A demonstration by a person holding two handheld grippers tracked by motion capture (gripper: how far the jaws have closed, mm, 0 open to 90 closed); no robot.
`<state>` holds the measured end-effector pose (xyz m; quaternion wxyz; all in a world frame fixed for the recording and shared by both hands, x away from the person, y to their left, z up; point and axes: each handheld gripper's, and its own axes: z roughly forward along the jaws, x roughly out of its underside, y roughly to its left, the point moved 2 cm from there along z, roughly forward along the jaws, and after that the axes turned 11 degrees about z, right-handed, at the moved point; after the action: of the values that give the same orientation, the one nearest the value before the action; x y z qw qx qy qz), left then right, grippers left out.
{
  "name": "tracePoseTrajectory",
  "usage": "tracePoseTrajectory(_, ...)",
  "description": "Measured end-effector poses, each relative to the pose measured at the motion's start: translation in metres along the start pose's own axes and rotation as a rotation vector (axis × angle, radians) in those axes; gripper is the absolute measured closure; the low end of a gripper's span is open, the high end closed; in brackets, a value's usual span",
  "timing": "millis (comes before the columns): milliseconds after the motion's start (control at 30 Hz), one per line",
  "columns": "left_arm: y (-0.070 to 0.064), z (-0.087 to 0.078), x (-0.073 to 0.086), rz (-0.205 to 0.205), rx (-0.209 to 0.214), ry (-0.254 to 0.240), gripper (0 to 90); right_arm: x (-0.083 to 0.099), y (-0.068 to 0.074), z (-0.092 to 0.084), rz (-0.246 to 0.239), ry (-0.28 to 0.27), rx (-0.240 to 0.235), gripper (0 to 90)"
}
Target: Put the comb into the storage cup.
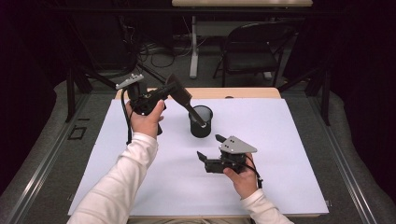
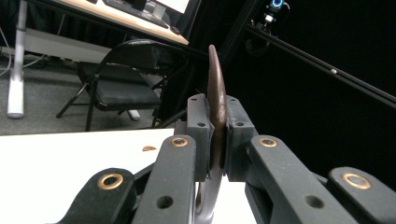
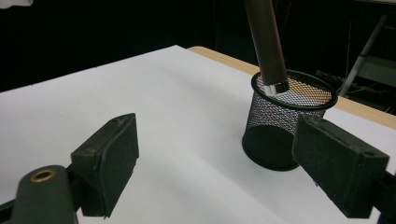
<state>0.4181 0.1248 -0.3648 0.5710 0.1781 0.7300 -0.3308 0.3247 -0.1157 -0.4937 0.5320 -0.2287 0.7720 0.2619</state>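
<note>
High view: person at white table [image 1: 289, 154], a gripper in each hand; mesh cup [image 1: 201, 122] stands upright near table centre.
Left gripper [image 1: 170, 92]: at 10 o'clock from the cup, raised off the table, jaws clamped on the flat head of a brown spatula [image 1: 183, 99].
Spatula: slants down toward 4 o'clock; handle tip sits at the cup's mouth, at or just inside the rim, exact depth hard to tell.
Left gripper view: blade [image 2: 216, 100] seen edge-on, pinched between both pads, grip looks firm and centred.
Right gripper [image 1: 208, 147]: at 5 o'clock from the cup, low near the table, jaws wide apart, nothing between them, apart from the cup.
Right gripper view: cup [image 3: 285, 122] ahead at 1 o'clock, handle [image 3: 266, 44] entering from above, tip over the near side of the opening.
Step in hand (judged): lowering the spatula handle-first into the cup.
Doing it well: steepen the handle toward upright before dropping further; keep the tip off the rim; descend slowly.
Risk: light cup may tip or slide if the slanted handle pushes the wall; the free gripper could steady it.
Release: only once the handle rests on the cup floor.
</note>
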Motion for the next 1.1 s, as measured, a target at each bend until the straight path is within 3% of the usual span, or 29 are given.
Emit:
tracePoseTrajectory(133,0.002,0.001,-0.003,0.007,-0.010,-0.003,84.5,-0.001,-0.002,-0.001,0.015,-0.016,0.018,12.8)
tracePoseTrajectory(300,0.003,0.001,-0.005,0.006,-0.023,-0.008,84.4,0.000,-0.003,0.002,0.007,0.006,0.020,2.1)
tracePoseTrajectory(1100,0.015,0.003,-0.010,0.021,-0.095,-0.027,84.5,0.002,0.001,0.004,-0.038,0.013,0.049,0.0)
